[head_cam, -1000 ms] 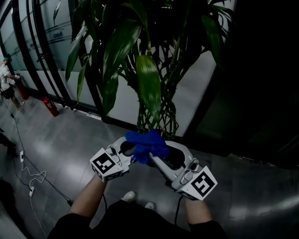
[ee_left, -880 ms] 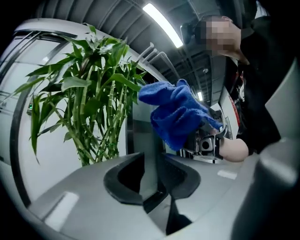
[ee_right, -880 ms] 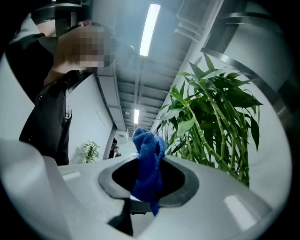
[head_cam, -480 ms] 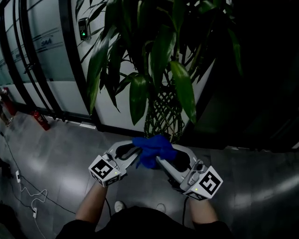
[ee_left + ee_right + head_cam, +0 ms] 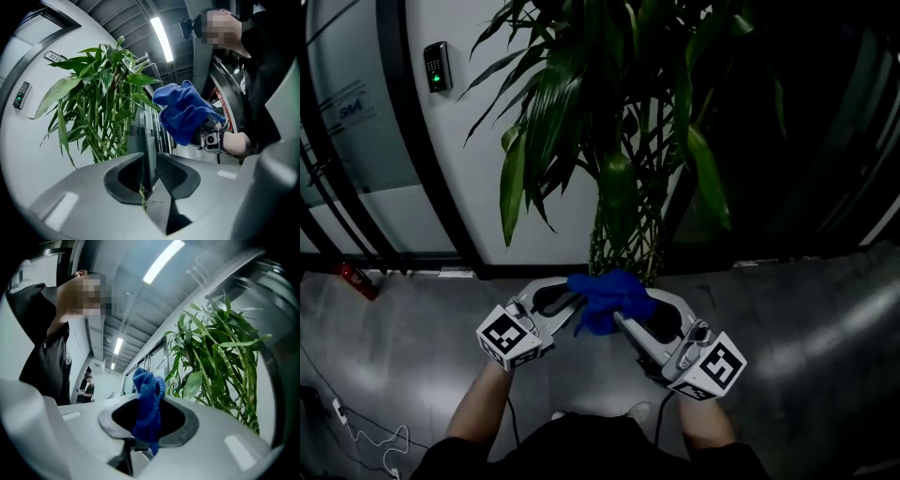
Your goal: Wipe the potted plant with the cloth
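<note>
The potted plant (image 5: 619, 141) has long green leaves over braided stems (image 5: 623, 239) and stands straight ahead against a white wall. Its pot is hidden behind my grippers. A blue cloth (image 5: 607, 300) is bunched low in front of the stems. My right gripper (image 5: 623, 317) is shut on the cloth (image 5: 146, 404), which sticks up out of its jaws. My left gripper (image 5: 561, 302) is beside it on the left with its jaws together (image 5: 151, 176); a thin greenish sliver shows at their seam. In the left gripper view the cloth (image 5: 185, 112) hangs right of the leaves (image 5: 98, 108).
A keypad with a green light (image 5: 437, 67) is on the wall at upper left. A red fire extinguisher (image 5: 354, 279) stands at the wall's foot and cables (image 5: 356, 436) lie on the grey floor. Dark glass panels (image 5: 825, 141) stand to the right. A person (image 5: 86, 387) stands far off.
The head view has swung right and up, so the plant now fills the centre and the keypad shows. Both grippers and the cloth keep their places relative to each other.
</note>
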`<state>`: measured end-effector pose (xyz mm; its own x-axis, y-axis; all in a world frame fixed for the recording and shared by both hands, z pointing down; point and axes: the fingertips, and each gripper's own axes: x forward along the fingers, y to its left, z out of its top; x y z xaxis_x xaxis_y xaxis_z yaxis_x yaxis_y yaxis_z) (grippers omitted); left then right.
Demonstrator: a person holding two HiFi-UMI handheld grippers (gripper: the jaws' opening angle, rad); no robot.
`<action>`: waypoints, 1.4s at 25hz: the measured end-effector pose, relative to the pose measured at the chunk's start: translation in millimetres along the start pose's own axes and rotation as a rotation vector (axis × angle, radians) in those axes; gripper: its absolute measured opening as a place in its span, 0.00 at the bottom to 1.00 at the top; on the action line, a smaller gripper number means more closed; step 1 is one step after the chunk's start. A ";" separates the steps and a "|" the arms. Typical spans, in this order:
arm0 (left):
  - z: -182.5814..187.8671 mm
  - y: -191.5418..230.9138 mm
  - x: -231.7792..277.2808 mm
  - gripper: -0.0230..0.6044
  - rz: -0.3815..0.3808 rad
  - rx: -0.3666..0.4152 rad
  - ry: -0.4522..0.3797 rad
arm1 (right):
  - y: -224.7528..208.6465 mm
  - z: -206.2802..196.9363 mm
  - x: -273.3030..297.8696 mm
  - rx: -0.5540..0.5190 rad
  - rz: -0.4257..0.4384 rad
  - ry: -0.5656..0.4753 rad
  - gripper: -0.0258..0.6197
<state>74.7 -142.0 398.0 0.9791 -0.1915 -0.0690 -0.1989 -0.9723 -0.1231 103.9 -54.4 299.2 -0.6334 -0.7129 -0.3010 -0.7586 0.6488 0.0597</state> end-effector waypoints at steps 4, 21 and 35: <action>7.6 0.8 6.2 0.18 -0.038 0.008 -0.009 | -1.0 20.6 6.9 -0.060 -0.025 -0.017 0.21; 27.2 61.7 83.0 0.13 0.117 -0.081 -0.036 | -38.0 90.7 56.9 -0.277 0.061 -0.106 0.21; 59.4 58.2 120.7 0.05 -0.084 0.015 -0.095 | -108.5 107.1 96.8 -0.502 -0.221 -0.086 0.21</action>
<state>178.7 -213.7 323.7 0.9839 -0.0950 -0.1511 -0.1175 -0.9821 -0.1471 141.2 -165.2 161.6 -0.4523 -0.7798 -0.4328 -0.8648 0.2649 0.4265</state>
